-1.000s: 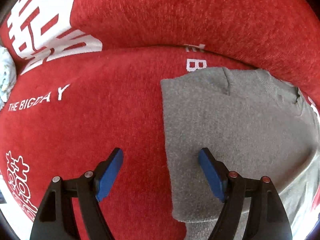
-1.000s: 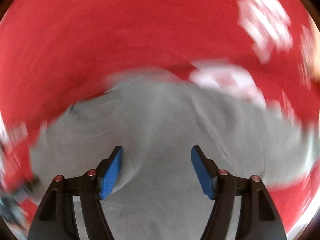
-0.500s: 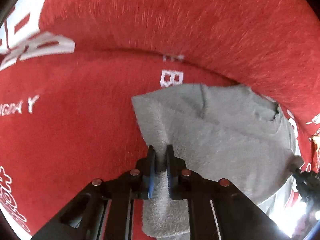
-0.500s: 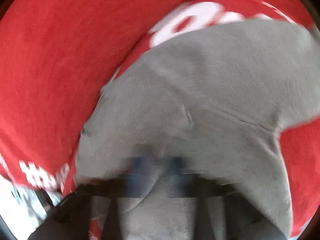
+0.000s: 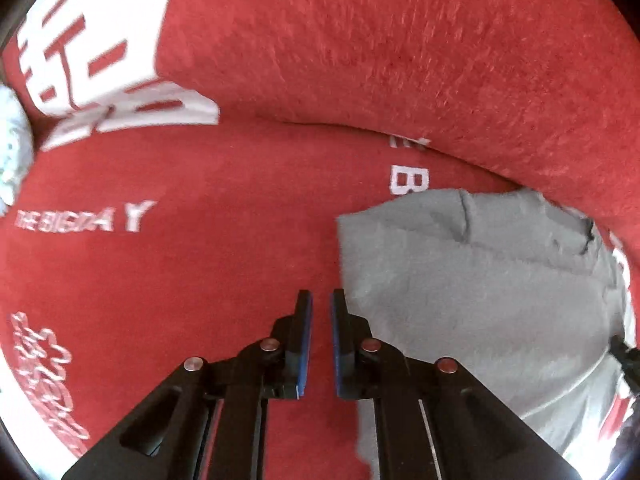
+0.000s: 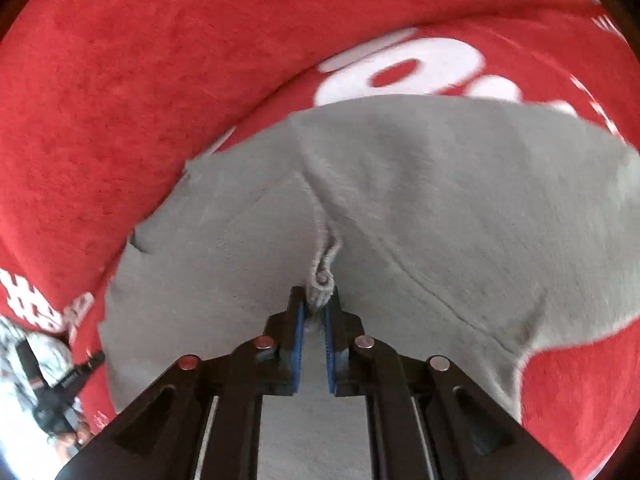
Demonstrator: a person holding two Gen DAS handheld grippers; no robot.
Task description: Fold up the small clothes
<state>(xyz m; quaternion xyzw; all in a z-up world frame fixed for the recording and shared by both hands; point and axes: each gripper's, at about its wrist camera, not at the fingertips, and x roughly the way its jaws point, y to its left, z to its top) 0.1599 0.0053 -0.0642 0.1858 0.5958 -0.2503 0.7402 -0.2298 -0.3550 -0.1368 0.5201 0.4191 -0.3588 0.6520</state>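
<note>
A small grey fleece garment [image 5: 480, 280] lies on a red blanket [image 5: 180, 280] printed with white characters. My left gripper [image 5: 321, 296] is shut just left of the garment's left edge. Only red blanket shows in the thin slit between its blue pads. In the right wrist view the same grey garment [image 6: 460, 200] fills the middle, and my right gripper [image 6: 316, 294] pinches a raised fold of it at the fingertips. Those jaws are opening slightly, with the fold still between the pads.
The blanket rises in a fold [image 5: 400, 60] behind the garment. A pale blue-white cloth [image 5: 12, 152] sits at the far left edge. The other gripper [image 6: 64, 380] and a patterned sleeve show at the lower left of the right wrist view.
Both grippers went from wide open to shut. The left one closed on the garment's left edge and now stands off it with the edge to its right. The right one closed on a fold.
</note>
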